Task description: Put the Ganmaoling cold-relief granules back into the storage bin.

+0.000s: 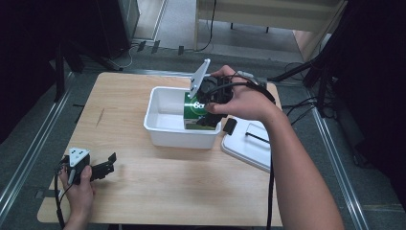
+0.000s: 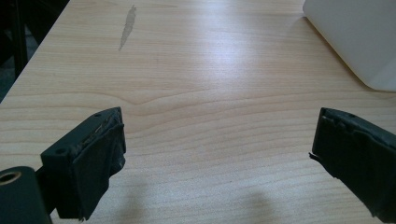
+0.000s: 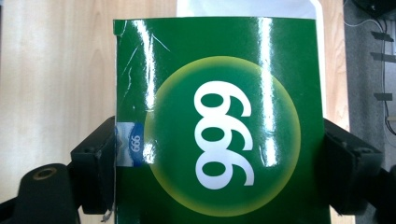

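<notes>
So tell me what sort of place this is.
Probably a lab or recording workspace, not a home: a bare wooden table stands on grey floor, cables trail across it, and dark stands flank the table.

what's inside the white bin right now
A green box, gripped by the right tongs, stands in the white bin. The floor beside it looks bare; what's under the box and hand is hidden.

Table [image 1: 143, 191]: pale wood, with a grey streak [image 1: 99, 117] near its left edge.
Floor [image 1: 28, 139]: grey, with metal rails [image 1: 335, 158] along both sides of the table.
Cables [image 1: 301, 103]: black, trailing on the floor at right.
Far furniture [image 1: 268, 14]: pale wooden piece.
Sides: dark.
</notes>
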Tool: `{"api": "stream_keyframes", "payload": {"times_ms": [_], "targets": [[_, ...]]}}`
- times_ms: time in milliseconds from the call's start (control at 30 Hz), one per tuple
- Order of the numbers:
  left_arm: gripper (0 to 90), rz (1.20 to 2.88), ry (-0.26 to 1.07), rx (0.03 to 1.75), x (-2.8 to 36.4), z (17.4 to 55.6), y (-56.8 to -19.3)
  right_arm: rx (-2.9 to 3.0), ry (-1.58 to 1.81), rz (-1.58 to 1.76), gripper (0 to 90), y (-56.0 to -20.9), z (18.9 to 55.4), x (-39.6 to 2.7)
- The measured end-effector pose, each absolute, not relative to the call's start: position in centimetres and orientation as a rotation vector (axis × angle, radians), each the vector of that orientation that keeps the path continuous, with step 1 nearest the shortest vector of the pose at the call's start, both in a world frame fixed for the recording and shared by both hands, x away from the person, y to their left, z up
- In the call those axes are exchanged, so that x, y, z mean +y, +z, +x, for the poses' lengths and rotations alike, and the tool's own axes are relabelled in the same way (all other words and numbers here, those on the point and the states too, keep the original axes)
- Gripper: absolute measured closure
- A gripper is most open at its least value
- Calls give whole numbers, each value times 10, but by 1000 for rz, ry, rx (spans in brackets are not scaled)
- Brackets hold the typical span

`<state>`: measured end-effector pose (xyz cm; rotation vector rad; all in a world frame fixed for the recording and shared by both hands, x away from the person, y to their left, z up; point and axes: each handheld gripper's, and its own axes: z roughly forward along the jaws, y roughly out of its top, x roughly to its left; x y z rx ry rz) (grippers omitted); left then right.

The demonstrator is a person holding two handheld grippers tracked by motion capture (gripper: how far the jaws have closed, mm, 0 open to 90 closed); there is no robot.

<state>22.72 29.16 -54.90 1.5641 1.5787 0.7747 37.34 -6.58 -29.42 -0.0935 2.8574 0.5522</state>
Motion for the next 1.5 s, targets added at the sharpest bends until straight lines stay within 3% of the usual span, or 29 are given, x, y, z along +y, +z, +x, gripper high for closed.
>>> {"api": "stream_keyframes", "payload": {"times_ms": [800, 1500], "targets": [[31, 1575, 776, 1567, 291, 227, -549, 2848, 467, 26, 154, -357, 436, -58], [31, 1555, 758, 1567, 293, 226, -549, 2906, 413, 61, 153, -406, 458, -61]]}}
